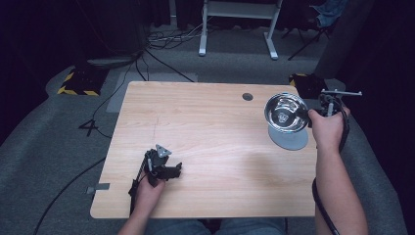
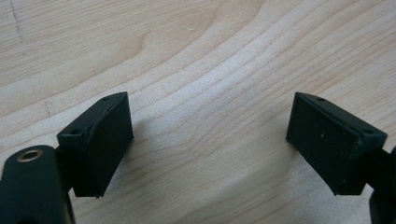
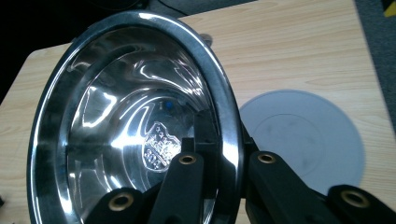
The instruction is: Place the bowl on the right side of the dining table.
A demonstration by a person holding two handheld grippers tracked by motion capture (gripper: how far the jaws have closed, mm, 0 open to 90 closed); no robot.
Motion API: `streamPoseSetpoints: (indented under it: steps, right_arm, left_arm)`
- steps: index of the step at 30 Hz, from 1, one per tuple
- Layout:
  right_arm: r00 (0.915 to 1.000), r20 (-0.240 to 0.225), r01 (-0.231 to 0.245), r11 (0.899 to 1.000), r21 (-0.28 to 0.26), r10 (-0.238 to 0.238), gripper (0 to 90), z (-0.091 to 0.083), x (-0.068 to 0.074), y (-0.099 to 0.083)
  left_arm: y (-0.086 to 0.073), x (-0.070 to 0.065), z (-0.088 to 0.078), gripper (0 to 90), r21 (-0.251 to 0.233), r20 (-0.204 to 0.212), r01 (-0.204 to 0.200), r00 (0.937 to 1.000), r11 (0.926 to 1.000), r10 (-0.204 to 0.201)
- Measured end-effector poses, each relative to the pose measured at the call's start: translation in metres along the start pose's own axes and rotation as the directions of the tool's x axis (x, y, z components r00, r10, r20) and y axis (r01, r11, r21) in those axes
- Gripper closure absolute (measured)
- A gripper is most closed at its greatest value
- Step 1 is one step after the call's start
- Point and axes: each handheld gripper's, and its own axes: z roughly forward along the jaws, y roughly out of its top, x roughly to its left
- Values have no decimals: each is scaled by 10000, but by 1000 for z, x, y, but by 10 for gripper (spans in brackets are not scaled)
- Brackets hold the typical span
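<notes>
At the near edge of the wooden table (image 1: 205, 127), the left gripper (image 1: 169, 170) rested low over pale, grained wood, its flat black pads (image 2: 105, 140) spread wide with nothing between them. Farther off, the right gripper (image 1: 313, 113) pinched the rolled rim of a polished steel bowl (image 1: 285, 112), one finger inside the wall, one outside. The bowl, round, mirror-bright and stamped with a shield mark on its floor, hung tilted in the air. Just beyond those fingers lay a flat, matte grey disc (image 3: 308, 140), smooth and circular. The bowl seemed lifted but not yet set down; placing it remained.
</notes>
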Motion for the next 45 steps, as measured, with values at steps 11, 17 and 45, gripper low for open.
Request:
streamPoseSetpoints:
  steps: [11, 17, 45]
  right_arm:
    - [9933, 563, -983, 9943, -422, 1006, 868, -5, -29, 11]
    - [9860, 762, -1429, 9874, -684, 1480, 868, -6, -38, 16]
    - [9683, 1258, -2101, 9760, -568, 2158, 868, 40, -57, 17]
  left_arm:
    - [0, 0, 0, 146, 14, 24, 11, 10000, 10000, -11]
    - [0, 0, 0, 146, -3, 10, 20, 10000, 10000, -20]
    - [0, 0, 0, 146, 10, 12, 21, 10000, 10000, -21]
